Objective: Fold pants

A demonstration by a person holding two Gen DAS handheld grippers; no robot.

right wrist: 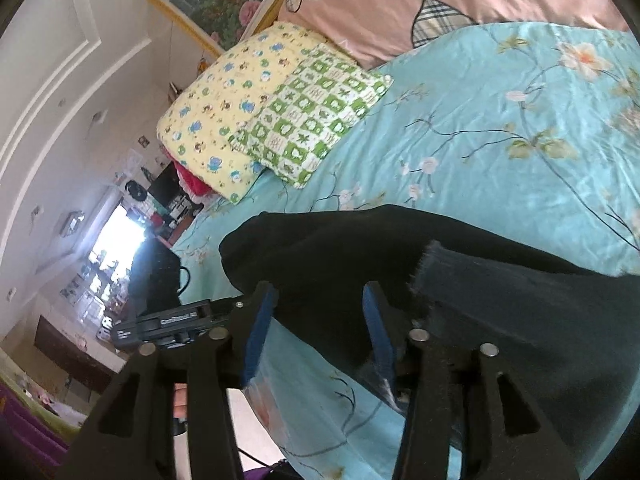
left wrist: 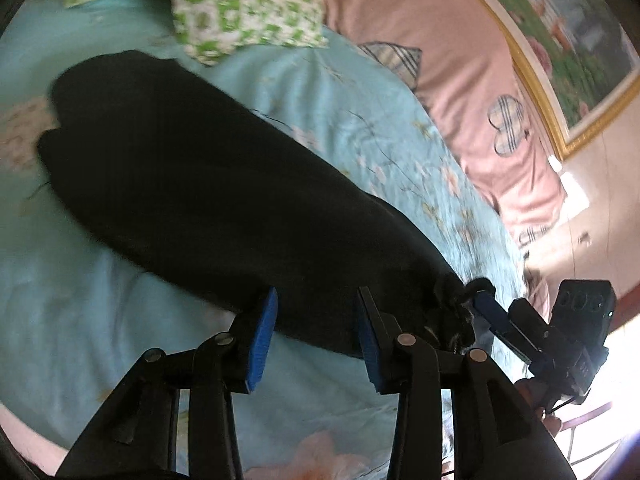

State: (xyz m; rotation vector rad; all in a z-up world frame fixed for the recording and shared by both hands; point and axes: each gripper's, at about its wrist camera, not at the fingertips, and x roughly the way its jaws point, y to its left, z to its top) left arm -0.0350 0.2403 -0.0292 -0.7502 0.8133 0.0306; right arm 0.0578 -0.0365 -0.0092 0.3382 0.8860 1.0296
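Note:
Black pants (left wrist: 192, 184) lie lengthwise on the turquoise floral bed cover (left wrist: 360, 128), legs laid together, hems far left. My left gripper (left wrist: 316, 336) is open, its blue pads on either side of the near waist edge of the pants. My right gripper (left wrist: 486, 306) shows in the left wrist view at the bunched waistband corner. In the right wrist view my right gripper (right wrist: 316, 332) is open over the black pants (right wrist: 340, 264), with a frayed dark fabric edge (right wrist: 448, 268) just right of it. The left gripper's body (right wrist: 168, 324) shows at the left.
A green checked pillow (left wrist: 248, 4) and a yellow patterned pillow (right wrist: 224, 120) lie at the head of the bed. A pink sheet (left wrist: 440, 60) covers the far side by the wall, under a framed picture (left wrist: 560, 40). A black bag (right wrist: 156, 276) sits on the bed's edge.

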